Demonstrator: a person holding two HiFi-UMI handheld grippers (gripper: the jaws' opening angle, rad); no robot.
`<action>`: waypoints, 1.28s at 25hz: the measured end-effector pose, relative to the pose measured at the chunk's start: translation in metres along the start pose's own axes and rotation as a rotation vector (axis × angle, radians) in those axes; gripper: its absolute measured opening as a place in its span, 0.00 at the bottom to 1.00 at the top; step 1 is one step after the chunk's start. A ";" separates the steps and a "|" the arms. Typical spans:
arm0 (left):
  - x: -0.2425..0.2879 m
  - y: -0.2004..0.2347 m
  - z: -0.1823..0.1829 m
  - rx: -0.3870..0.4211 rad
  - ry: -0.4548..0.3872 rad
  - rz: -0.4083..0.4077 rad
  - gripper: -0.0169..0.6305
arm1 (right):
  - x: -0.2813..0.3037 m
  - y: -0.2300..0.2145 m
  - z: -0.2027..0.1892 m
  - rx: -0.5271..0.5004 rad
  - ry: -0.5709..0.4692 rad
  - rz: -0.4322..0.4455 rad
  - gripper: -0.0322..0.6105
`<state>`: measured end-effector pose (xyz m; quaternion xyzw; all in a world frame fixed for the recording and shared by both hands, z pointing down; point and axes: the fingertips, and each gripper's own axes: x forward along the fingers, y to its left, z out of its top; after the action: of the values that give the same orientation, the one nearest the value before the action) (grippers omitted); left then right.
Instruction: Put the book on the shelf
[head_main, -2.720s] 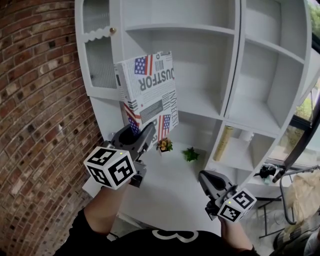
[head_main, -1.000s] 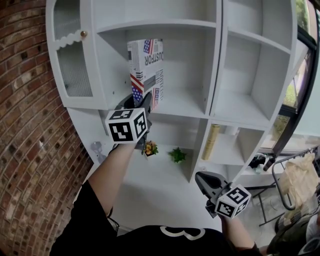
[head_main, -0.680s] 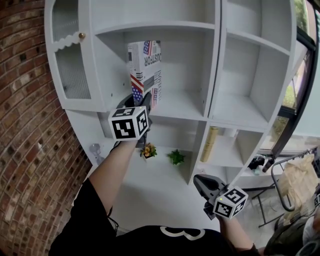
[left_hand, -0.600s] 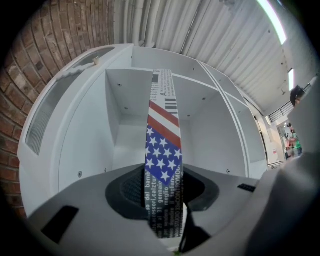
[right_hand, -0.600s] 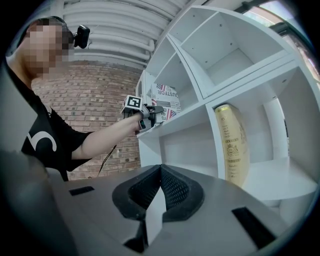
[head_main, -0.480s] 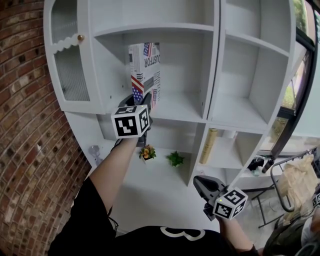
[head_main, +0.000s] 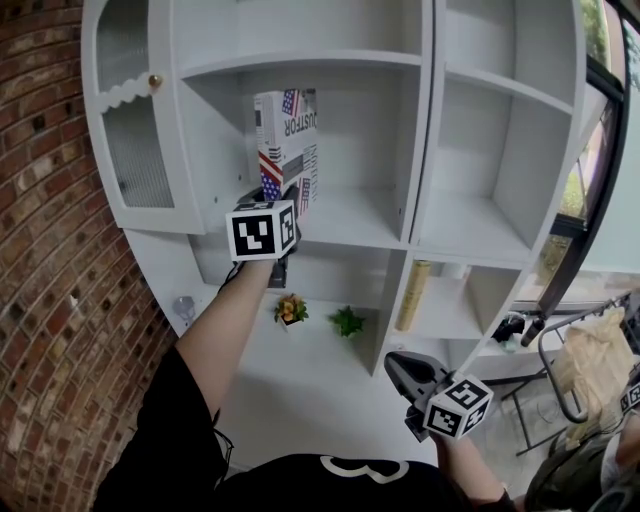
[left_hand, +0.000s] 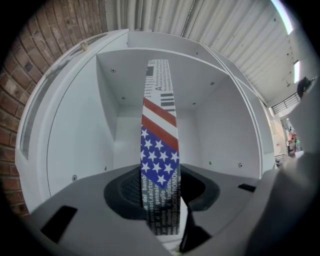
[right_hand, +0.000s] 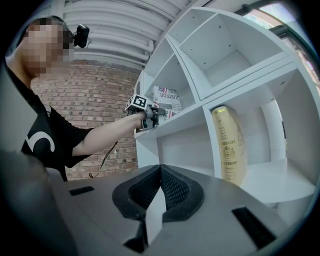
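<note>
Book is standing upright at the shelf's front edge, with the left claw pinching its lower end. Right claw is hanging pressed together, empty. Releasing early is risking a topple, since nothing is propping the book.

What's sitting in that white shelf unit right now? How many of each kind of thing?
Book: 1
Potted plants: 2
Tall gold container: 1
Clear glass item: 1
Total: 5
</note>
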<state>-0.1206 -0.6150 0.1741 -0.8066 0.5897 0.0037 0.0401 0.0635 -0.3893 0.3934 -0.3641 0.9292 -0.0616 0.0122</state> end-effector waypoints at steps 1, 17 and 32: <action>0.002 0.000 -0.001 -0.001 0.005 -0.004 0.27 | 0.001 0.001 0.001 -0.002 -0.001 0.002 0.07; -0.020 0.006 0.015 -0.019 -0.014 -0.084 0.63 | 0.009 0.026 0.020 -0.061 0.002 0.071 0.07; -0.169 -0.066 -0.052 -0.148 0.044 -0.445 0.32 | -0.004 0.057 0.044 -0.063 -0.035 0.117 0.07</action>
<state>-0.1114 -0.4385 0.2391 -0.9173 0.3964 0.0206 -0.0320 0.0311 -0.3501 0.3431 -0.3102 0.9501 -0.0250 0.0203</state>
